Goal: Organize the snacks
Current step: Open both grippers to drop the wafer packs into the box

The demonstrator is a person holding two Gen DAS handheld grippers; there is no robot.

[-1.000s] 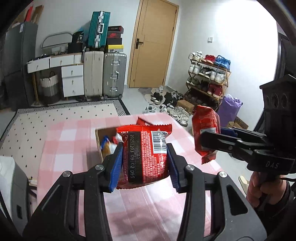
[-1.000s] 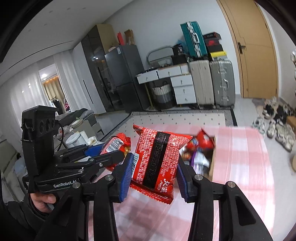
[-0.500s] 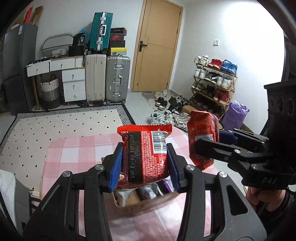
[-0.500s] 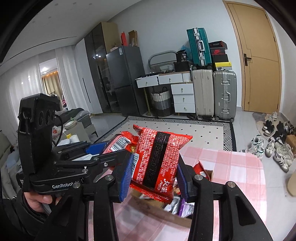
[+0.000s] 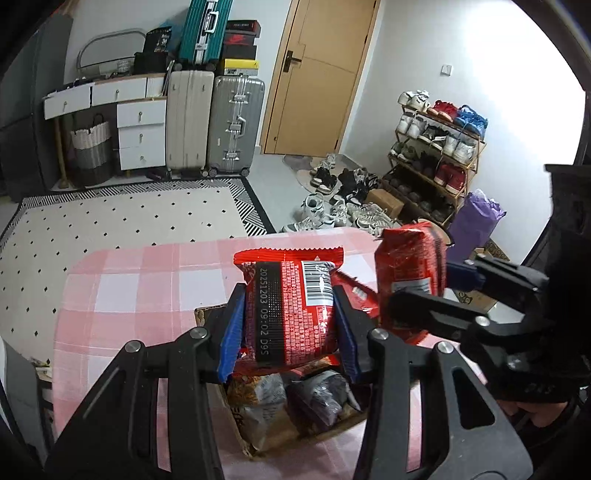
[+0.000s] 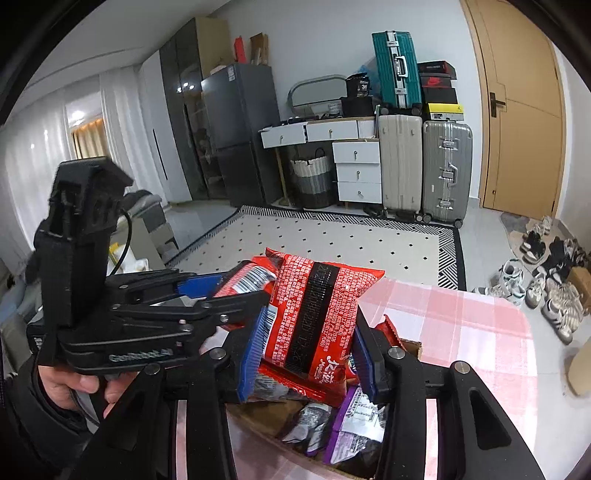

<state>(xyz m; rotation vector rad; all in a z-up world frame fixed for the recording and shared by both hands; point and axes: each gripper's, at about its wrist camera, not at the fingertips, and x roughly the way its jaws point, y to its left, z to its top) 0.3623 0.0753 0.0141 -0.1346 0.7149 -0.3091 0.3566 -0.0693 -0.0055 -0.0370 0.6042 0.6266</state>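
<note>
box (image 5: 236, 417) on table (image 5: 122, 280) | packets (image 6: 343, 424) in box | both held packets apparently above box

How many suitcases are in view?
3. A teal suitcase stands on top at the back wall; below it a beige suitcase and a silver suitcase stand side by side left of the door.

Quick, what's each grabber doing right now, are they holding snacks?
Left gripper: closed on a red snack packet.
Right gripper: closed on another red snack packet.
</note>
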